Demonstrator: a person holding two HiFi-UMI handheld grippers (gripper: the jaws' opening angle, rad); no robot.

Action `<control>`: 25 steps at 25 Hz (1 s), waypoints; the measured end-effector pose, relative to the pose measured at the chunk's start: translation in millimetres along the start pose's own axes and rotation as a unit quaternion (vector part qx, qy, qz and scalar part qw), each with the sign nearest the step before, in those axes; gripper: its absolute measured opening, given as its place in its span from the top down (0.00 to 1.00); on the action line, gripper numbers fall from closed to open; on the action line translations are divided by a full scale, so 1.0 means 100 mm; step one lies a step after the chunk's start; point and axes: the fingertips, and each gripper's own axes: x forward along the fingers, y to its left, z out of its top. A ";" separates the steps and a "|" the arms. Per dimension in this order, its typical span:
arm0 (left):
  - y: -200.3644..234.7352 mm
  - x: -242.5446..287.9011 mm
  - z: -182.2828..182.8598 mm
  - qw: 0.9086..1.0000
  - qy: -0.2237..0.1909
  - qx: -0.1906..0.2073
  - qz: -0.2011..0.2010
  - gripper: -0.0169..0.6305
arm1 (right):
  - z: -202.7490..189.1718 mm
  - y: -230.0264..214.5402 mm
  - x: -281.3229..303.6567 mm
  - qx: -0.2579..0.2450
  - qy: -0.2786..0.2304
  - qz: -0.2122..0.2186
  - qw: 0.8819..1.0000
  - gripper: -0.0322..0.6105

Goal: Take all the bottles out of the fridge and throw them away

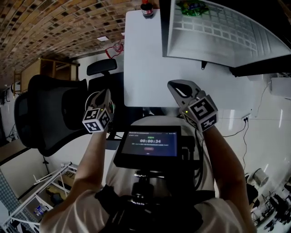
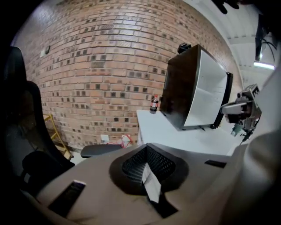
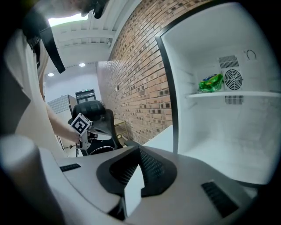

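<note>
Left gripper (image 1: 105,94) and right gripper (image 1: 177,86) are pressed together, empty, mid-frame; I see a bottle (image 1: 147,9) on the bench (image 1: 145,68) at top centre.

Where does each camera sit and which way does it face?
Head view: on the person's head, steeply down at white table and open fridge; both forearms, left gripper, right gripper show.
Left gripper view: on left gripper, along shut fingers toward brick wall and bottle; right gripper shows.
Right gripper view: on right gripper, into the fridge; left gripper and forearm show.
Shared: head and left gripper views both show the bottle.
</note>
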 end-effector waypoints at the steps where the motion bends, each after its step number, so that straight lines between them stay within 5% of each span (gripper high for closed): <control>1: -0.09 0.02 0.08 1.000 -0.010 0.002 -0.010 0.97 | 0.00 -0.03 -0.03 0.003 -0.001 -0.002 1.000 0.95; 8: -0.92 0.14 0.59 0.990 -0.059 0.036 -0.123 0.97 | 0.01 -0.26 -0.25 0.007 -0.015 -0.019 1.000 0.95; 25: -2.75 0.50 1.23 0.955 -0.086 0.090 -0.270 0.97 | 0.05 -0.93 -0.97 0.029 -0.058 -0.075 0.995 0.95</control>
